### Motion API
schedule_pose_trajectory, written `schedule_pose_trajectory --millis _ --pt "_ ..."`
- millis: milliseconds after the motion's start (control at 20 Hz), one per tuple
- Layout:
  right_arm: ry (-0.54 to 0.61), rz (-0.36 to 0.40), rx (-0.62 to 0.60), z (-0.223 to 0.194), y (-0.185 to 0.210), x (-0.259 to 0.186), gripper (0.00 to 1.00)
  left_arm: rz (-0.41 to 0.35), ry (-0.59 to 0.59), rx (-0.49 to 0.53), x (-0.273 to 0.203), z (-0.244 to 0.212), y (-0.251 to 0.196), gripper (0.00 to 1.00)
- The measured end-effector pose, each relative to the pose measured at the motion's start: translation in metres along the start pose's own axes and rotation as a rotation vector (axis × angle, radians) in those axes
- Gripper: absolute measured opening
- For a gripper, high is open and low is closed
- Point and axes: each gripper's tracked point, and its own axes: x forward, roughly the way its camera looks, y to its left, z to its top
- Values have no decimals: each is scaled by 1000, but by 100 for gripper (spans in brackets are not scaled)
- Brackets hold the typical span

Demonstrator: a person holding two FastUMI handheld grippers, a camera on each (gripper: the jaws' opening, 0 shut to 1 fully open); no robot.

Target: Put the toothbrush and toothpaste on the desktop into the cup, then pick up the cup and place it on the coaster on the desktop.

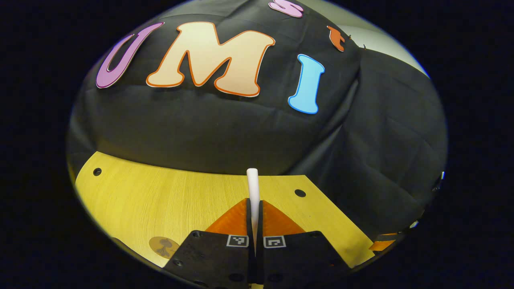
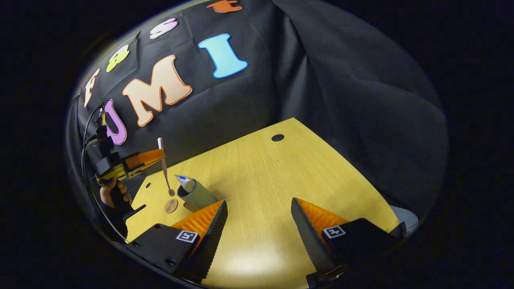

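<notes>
Your left gripper (image 1: 255, 208) is clamped on the toothbrush (image 1: 253, 186), whose handle sticks up past the fingertips; it hangs above the desk (image 2: 257, 172) just beside the cup (image 2: 196, 193), which holds the toothpaste (image 2: 184, 181). Your right gripper (image 2: 259, 214) gapes wide, holding nothing. The coaster (image 2: 171, 206) lies near the cup.

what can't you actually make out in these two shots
- Toothbrush, left gripper view: the closed fingers of the left gripper cover its lower part, so the head is hidden.
- Toothbrush head, right gripper view: too small to make out the bristles.
- Cup, right gripper view: its base is behind a finger of the right gripper; the toothpaste is mostly inside it.
- Coaster, left gripper view: cut by the edge, pattern unclear.
</notes>
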Motion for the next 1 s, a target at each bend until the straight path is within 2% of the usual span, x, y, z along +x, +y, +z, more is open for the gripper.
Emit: schedule_pose_trajectory --millis 300,500,750,900,1000 --pt "17 13 -19 -1 1 1 97 25 27 -42 19 -24 4 0" --pt "30 40 -31 3 6 8 97 44 23 -27 7 -33 3 0" --pt "57 109 -57 7 28 24 97 20 59 21 -21 -58 -17 3" --pt "100 168 -85 3 49 35 97 35 95 37 -36 -79 -19 4" --pt "131 214 -115 1 64 41 97 51 111 36 -46 -88 -20 10"
